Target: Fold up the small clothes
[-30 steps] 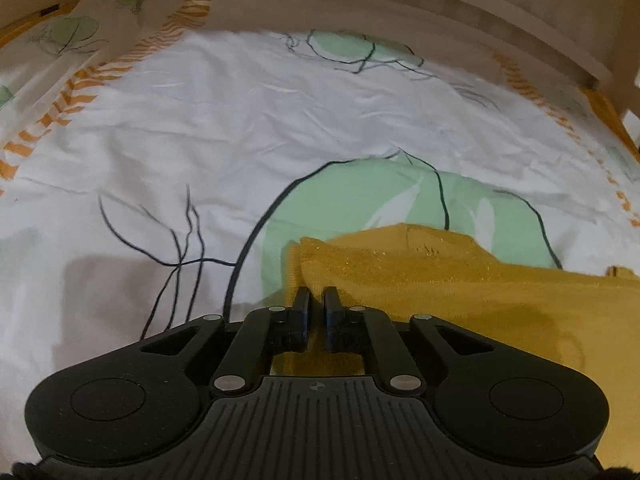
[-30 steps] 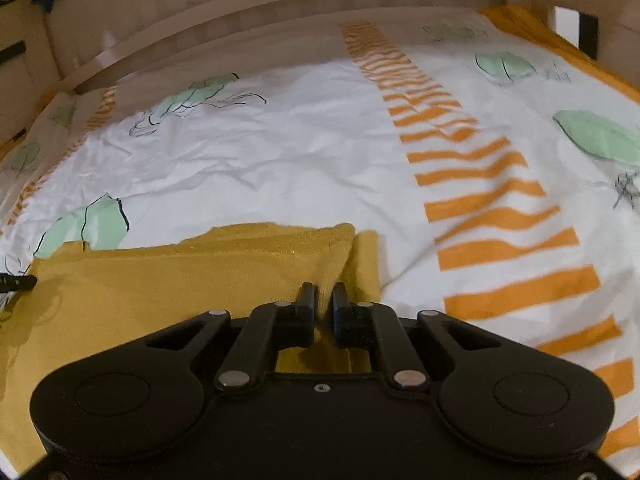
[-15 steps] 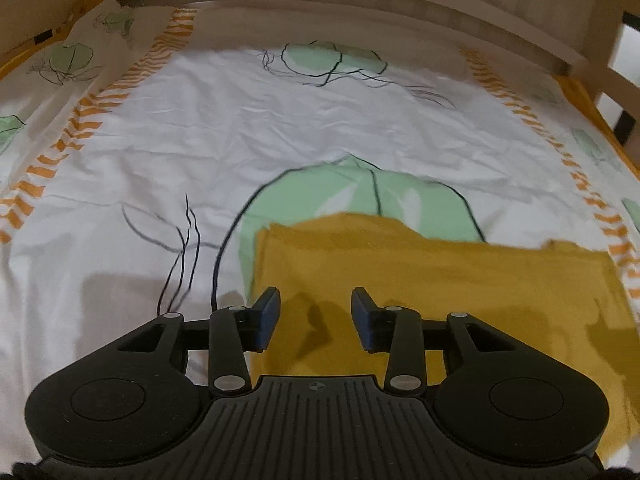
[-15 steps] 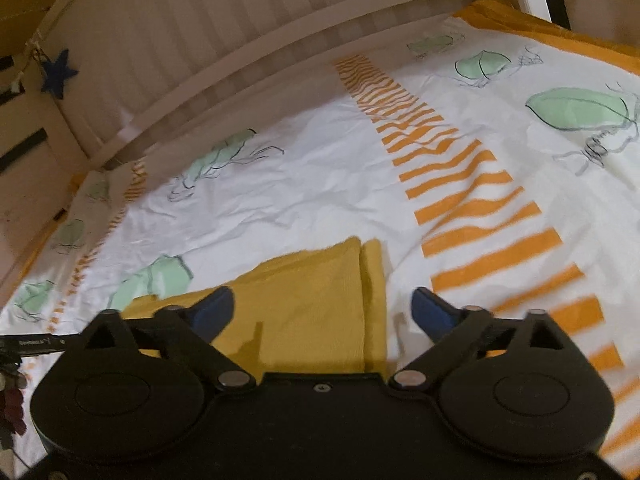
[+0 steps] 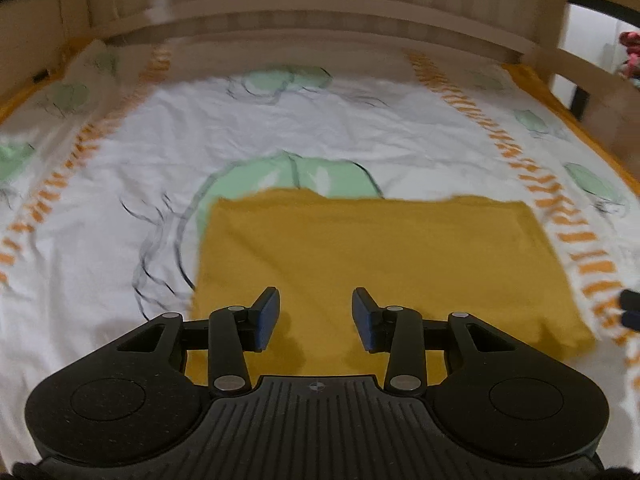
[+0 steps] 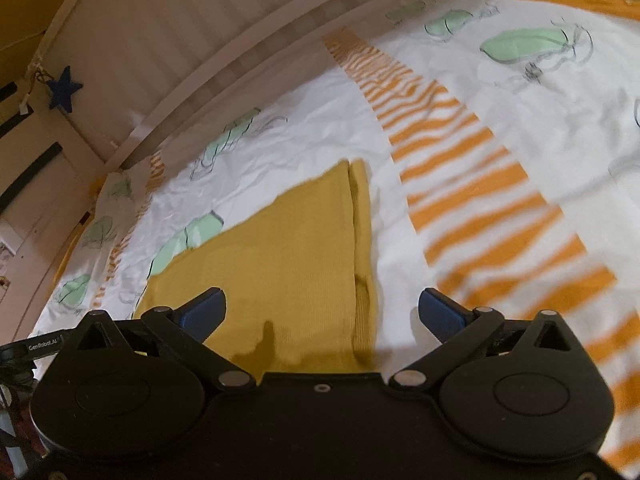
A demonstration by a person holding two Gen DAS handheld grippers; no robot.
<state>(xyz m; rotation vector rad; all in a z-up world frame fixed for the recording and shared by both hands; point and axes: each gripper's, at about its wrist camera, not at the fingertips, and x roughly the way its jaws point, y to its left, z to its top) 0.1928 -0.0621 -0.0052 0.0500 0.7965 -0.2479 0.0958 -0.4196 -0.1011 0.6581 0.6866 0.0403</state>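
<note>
Left wrist view: the left gripper (image 5: 316,314) hangs over the near edge of the cloth (image 5: 384,264), its jaws partly apart with nothing between them and the blue pads (image 5: 267,316) clear of the fabric. That mustard cloth lies flat as a folded rectangle on the sheet (image 5: 168,168), its far edge covering part of a green leaf print (image 5: 288,172). At the cloth's right, a dark tip of the other tool (image 5: 630,308) shows at the picture's edge. A wooden rail (image 5: 320,8) runs beyond the sheet.

Right wrist view: the right gripper (image 6: 322,312) has its jaws spread wide and empty, above the cloth's (image 6: 280,264) right end, where a folded strip runs along the side. Orange stripes (image 6: 472,196) on the sheet (image 6: 312,136) lie just right of the cloth. A blue star (image 6: 64,88) hangs on the rail far left of it.
</note>
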